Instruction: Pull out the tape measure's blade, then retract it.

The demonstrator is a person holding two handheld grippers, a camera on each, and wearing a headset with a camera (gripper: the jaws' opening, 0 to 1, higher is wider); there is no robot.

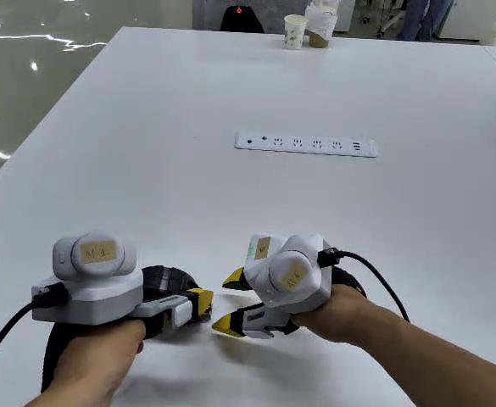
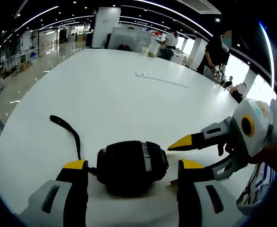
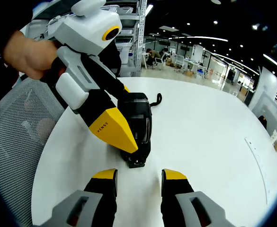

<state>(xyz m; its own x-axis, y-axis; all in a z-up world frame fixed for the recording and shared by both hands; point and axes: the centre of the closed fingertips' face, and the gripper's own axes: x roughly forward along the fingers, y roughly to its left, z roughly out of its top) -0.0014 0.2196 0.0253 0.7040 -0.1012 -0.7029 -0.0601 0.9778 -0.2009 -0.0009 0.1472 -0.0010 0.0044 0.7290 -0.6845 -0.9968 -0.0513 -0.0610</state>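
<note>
The black tape measure is lying on the white tabletop, close to the near edge. No blade is showing outside its case. No brand or scale marking on the case is readable. A black strap is trailing from the case and lying curved on the tabletop.

The left claw is straddling the tape measure with its jaws apart. One yellow tip is sitting on each side of the case. In the left gripper view a narrow gap is showing between each tip and the case.

The right claw is pointing at the tape measure from the opposite side. Its jaws are standing apart with bare tabletop between them, and the case is lying just ahead of the tips. In the right gripper view, one yellow jaw of the left claw is crossing in front of the case. That jaw is carrying small dark lettering, too small to read with certainty.

In the head view, a tan sticker is sitting on each white claw housing; the writing is not legible. A person's hands are gripping both handles.

Farther out, a white power strip is lying mid-tabletop, and a paper cup is standing at the far edge.
</note>
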